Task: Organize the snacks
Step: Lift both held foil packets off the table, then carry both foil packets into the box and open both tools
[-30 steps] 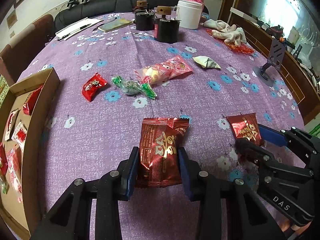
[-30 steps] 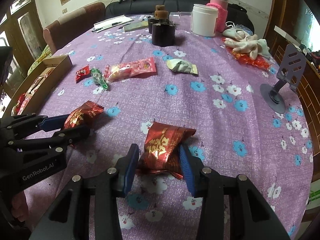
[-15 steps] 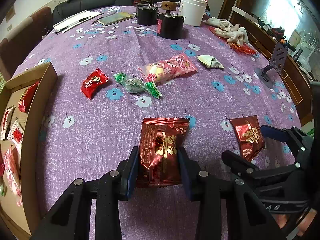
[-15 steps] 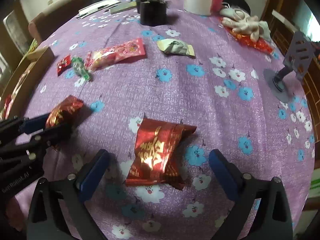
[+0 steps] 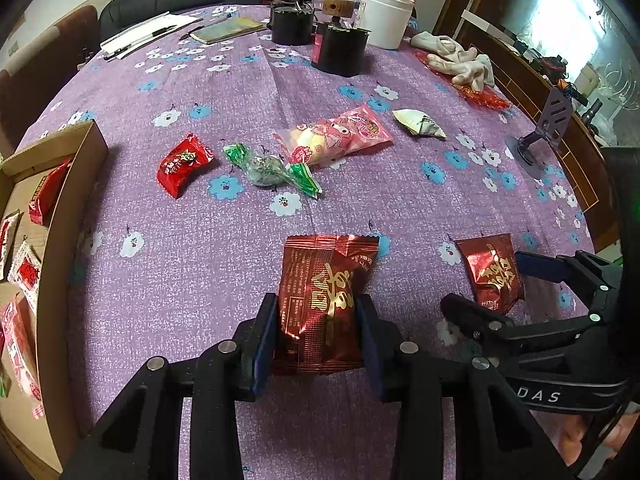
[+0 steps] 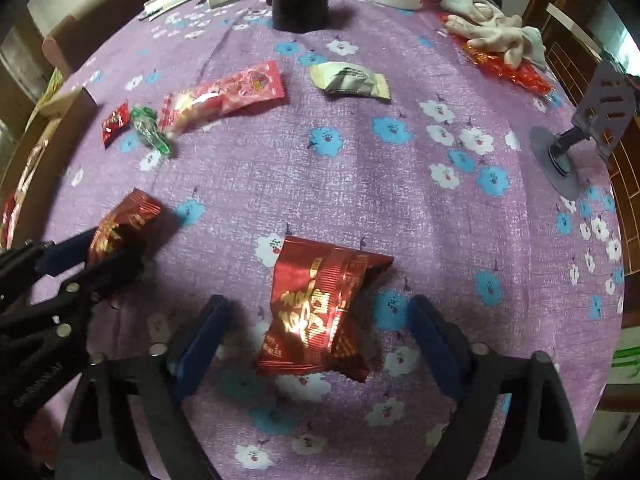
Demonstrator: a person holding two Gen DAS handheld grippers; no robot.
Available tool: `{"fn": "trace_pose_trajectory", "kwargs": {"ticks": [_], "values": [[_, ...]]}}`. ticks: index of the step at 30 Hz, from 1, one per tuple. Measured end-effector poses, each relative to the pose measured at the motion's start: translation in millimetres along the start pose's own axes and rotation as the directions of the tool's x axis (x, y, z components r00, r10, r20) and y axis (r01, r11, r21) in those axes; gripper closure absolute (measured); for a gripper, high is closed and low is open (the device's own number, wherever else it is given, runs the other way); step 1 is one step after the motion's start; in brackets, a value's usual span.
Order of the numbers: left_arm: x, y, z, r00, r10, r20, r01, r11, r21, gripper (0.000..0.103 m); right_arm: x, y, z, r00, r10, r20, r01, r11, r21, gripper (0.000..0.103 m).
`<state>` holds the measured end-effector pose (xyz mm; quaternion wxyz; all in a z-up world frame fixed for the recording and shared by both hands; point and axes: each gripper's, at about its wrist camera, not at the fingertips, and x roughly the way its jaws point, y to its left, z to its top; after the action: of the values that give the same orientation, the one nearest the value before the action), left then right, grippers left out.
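Note:
My left gripper point(image 5: 318, 308) is shut on a dark red foil snack packet point(image 5: 324, 300), held low over the purple flowered tablecloth; from the right wrist that packet point(image 6: 124, 224) sticks out of the left gripper point(image 6: 94, 254). A second dark red packet point(image 6: 316, 308) lies flat on the cloth between the fingers of my right gripper point(image 6: 318, 308). Its jaws are closing, and a gap still shows on both sides of the packet. In the left wrist view the same packet point(image 5: 492, 276) lies inside the right gripper point(image 5: 494, 286). A cardboard box point(image 5: 60, 216) with several red snacks stands at the left.
Loose on the cloth further back are a small red packet point(image 5: 182, 164), a green candy point(image 5: 268, 168), a pink packet point(image 5: 336, 138) and a cream packet point(image 5: 418, 124). Black containers point(image 5: 340, 50), a white jar point(image 5: 386, 16), gloves point(image 5: 460, 62) and a phone stand point(image 5: 548, 128) stand at the back and right.
My right gripper let go of its red packet, which now lies on the cloth; its jaws swung wide, then came in somewhat. The left gripper kept its grip and barely moved.

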<state>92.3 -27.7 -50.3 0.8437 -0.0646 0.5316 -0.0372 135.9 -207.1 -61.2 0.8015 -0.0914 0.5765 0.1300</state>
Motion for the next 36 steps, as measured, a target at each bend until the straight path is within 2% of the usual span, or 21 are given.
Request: {"fn": "trace_pose_trajectory", "kwargs": {"ticks": [1,2,3,6,8,15,20,29,36], "values": [[0,0,0,1.0,0.0,-0.001,0.0,1.0,0.0,0.062,-2,-1,0,1.0,-0.005,0.009,0.005,1.0,0.01,0.044],[0,0,0,1.0,0.001,-0.001,-0.001,1.0,0.001,0.062,-6,-3,0,1.0,-0.003,0.015,0.003,1.0,0.016,0.057],[0,0,0,1.0,0.001,-0.002,-0.001,1.0,0.001,0.062,-8,-5,1,1.0,-0.002,0.008,0.001,1.0,0.027,0.065],[0,1,1,1.0,-0.007,-0.006,0.006,1.0,-0.008,0.062,-9,-10,-1,1.0,0.02,0.011,-0.02,0.999,0.042,0.066],[0,2,2,1.0,-0.011,-0.009,0.011,1.0,-0.015,0.062,-11,-10,-2,0.999,0.033,0.017,-0.034,0.998,0.051,0.071],[-2,5,-1,0.997,-0.075,-0.012,0.075,0.996,-0.044,0.064,-13,-1,-12,0.998,0.054,0.038,-0.055,0.998,0.025,0.071],[-6,6,-7,0.996,-0.089,-0.005,0.089,0.995,-0.05,0.064,-21,5,-19,0.996,0.067,0.057,-0.067,0.998,0.003,0.071],[-43,6,-23,0.994,-0.015,0.107,0.016,1.0,-0.011,0.064,-45,21,-21,0.991,0.08,0.109,-0.076,0.996,-0.034,0.071],[-77,34,-33,0.981,0.047,0.188,-0.039,0.998,-0.047,0.064,-67,63,-9,0.98,0.123,0.154,-0.107,0.988,-0.108,0.071]]}}
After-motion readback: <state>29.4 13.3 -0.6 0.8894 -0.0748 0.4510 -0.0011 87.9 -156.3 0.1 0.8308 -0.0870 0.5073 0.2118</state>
